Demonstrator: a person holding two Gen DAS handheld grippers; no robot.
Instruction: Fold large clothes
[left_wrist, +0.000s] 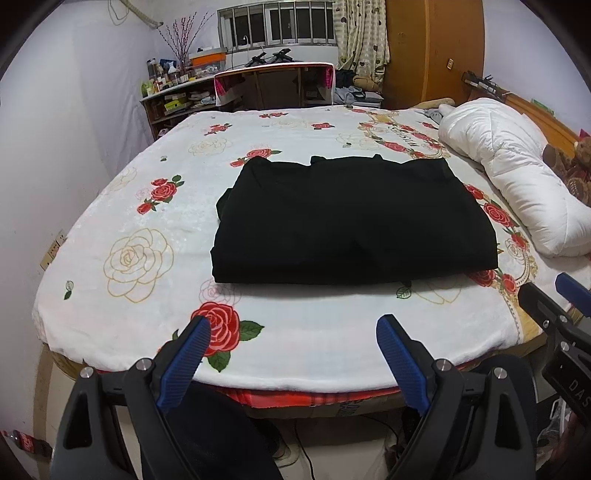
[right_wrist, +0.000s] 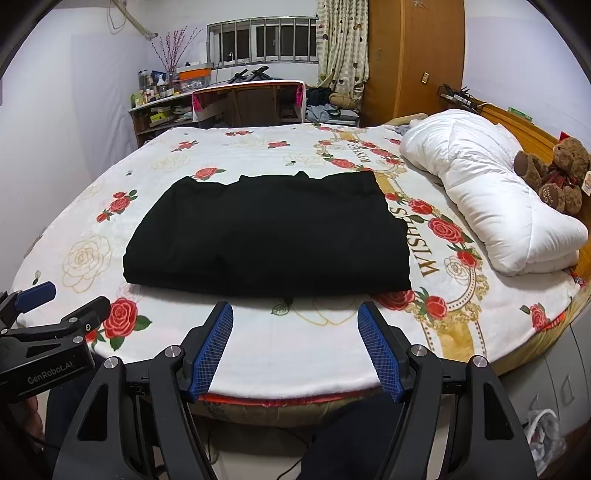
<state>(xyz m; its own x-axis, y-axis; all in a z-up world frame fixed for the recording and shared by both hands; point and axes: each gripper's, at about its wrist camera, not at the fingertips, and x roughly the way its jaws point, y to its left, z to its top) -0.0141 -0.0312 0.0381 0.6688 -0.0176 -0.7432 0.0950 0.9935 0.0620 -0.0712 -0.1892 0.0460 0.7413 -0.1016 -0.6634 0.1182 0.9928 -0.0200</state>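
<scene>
looking along your right gripper (right_wrist: 295, 314), you get the brown teddy bear (right_wrist: 554, 173) whole beside the white quilt (right_wrist: 491, 192), and the word "wishes" readable on the rose-print blanket (right_wrist: 295, 354). your left gripper (left_wrist: 293, 328) view cuts the bear off at its edge but shows a wall socket low on the left wall. each view catches the other gripper at its side. both grippers hang released, jaws apart and gripping nothing, over the near edge of the bed. the folded black garment (left_wrist: 351, 221) lies flat ahead of both sets of fingertips, apart from them, nearer the right gripper's.
</scene>
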